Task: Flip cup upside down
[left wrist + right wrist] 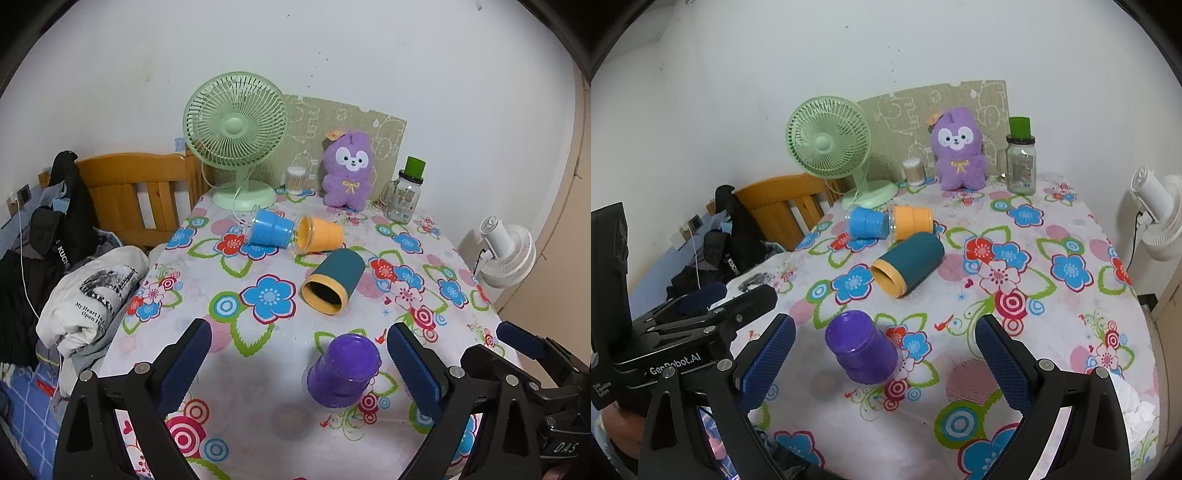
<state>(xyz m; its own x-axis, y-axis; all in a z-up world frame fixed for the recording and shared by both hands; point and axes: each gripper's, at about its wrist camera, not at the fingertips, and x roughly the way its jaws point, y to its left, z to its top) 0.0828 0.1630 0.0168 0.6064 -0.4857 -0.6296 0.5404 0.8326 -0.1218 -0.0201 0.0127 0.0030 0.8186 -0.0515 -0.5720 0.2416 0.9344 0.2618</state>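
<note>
The purple cup [341, 369] is seen standing mouth-down on the flowered tablecloth [258, 369], its closed base uppermost and its smooth translucent plastic wall flaring toward the cloth. It is framed between the spread fingers of the left gripper [299, 369], untouched by either blue ribbed pad. The right gripper [884, 363] is likewise held wide apart and grips nothing, with the cup just inside its left pad.

Farther back, a teal cylindrical cup [334, 281] with a yellow rim is found lying on its side, mouth toward the cameras. Behind it a blue cup [271, 232] and an orange cup [319, 235], both tapered, lie on their sides and touch each other.

Along the table's far edge a pale green desk fan [236, 136] with a wire grille, a clear tub of cotton swabs [296, 180], a fuzzy purple plush toy [349, 170] and a glass jar [405, 192] topped with a green cap are lined up against a printed board [369, 122] leaning on the white wall.

To the left, a wooden bed frame [125, 192] and heaped clothing [88, 302] are visible; to the right, a white fan [508, 254] stands off the table.
</note>
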